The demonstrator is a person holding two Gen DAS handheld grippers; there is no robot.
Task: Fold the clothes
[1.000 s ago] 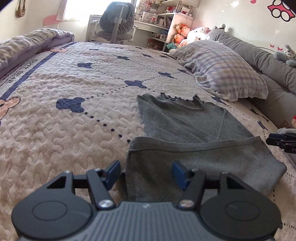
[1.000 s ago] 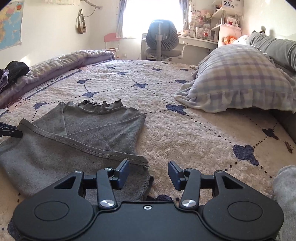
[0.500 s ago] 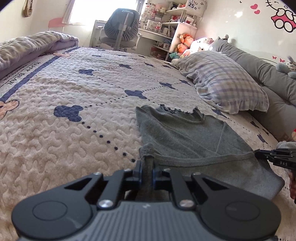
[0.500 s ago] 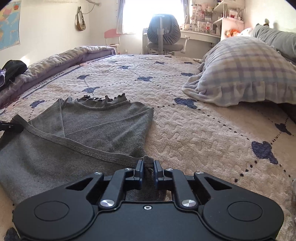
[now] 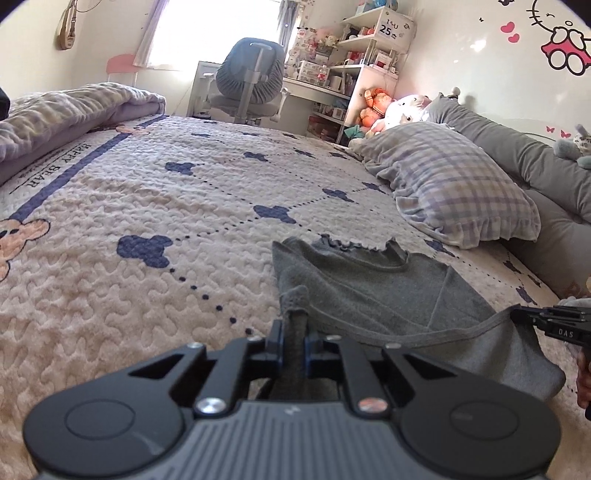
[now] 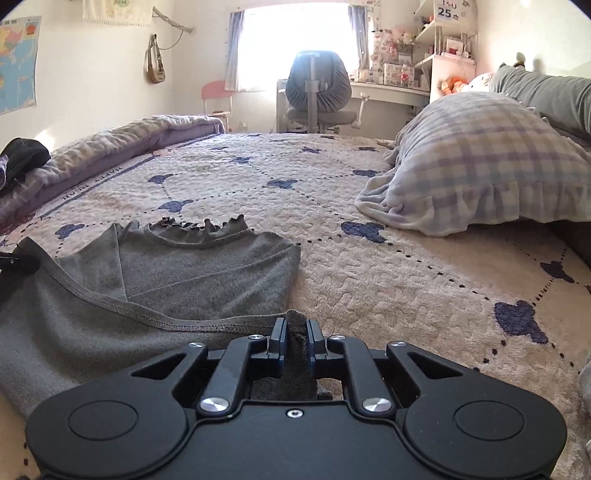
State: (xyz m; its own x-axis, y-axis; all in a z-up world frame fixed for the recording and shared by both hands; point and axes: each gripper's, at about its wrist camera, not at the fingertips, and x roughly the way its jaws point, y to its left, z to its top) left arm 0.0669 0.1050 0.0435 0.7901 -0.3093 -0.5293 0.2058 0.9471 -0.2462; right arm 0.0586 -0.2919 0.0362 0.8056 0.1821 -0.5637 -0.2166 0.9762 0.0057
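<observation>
Nearest, the left gripper and right gripper each have jaws pinching a bottom corner of the gray shirt, likely to lift the hem toward the frilled collar for a fold. The shirt lies flat on the bed. Beyond, the bedspread reads "HAPPY BEAR"; a shelf sign shows "25".

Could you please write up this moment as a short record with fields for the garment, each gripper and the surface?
garment: grey top, partly folded, ruffled neckline away from the grippers
left gripper: shut on the hem's left corner
right gripper: shut on the hem's right corner
surface: quilted bedspread with blue clover shapes
nearby: plaid pillow to the right
</observation>
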